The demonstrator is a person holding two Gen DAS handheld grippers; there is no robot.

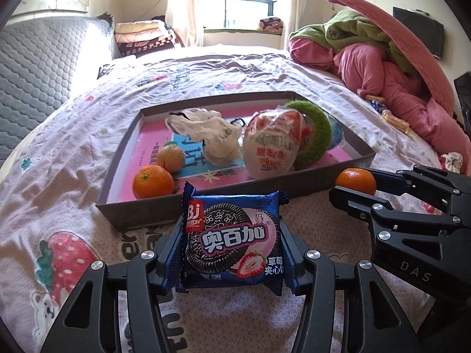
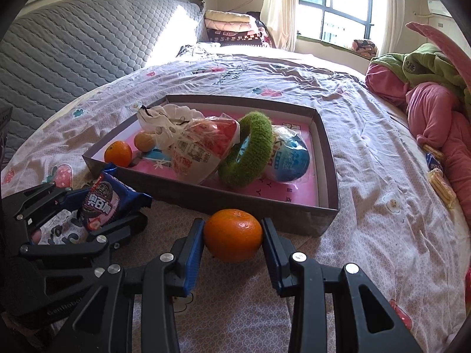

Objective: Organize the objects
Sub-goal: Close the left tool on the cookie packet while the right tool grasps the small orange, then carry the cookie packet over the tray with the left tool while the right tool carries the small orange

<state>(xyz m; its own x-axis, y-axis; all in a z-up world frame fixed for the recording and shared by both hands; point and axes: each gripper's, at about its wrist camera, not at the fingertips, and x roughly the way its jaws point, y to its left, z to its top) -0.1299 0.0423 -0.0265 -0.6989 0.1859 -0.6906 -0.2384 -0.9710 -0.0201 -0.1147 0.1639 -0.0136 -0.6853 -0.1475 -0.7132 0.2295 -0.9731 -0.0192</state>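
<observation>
My left gripper [image 1: 231, 235] is shut on a blue cookie packet [image 1: 232, 238], held upright just above the bedspread in front of the grey box [image 1: 117, 214]. In the right wrist view the packet [image 2: 106, 203] and the left gripper [image 2: 97, 206] show at the left. My right gripper [image 2: 233, 235] is shut on an orange [image 2: 233, 234], close to the box's near wall [image 2: 235, 203]. That orange [image 1: 356, 181] and the right gripper [image 1: 357, 181] also show at the right of the left wrist view. The box holds two oranges [image 1: 153, 181], snack bags [image 1: 272, 147], a crumpled plastic bag [image 1: 206, 132] and a green ring [image 1: 318, 135].
The box lies on a wide bed with a printed sheet [image 2: 368, 153]. Pink and green bedding [image 1: 382, 67] is piled at the right, with small snacks [image 2: 438, 176] beside it. A grey quilted headboard [image 2: 73, 50] stands at the left. A blue bag [image 2: 290, 158] fills the box's right side.
</observation>
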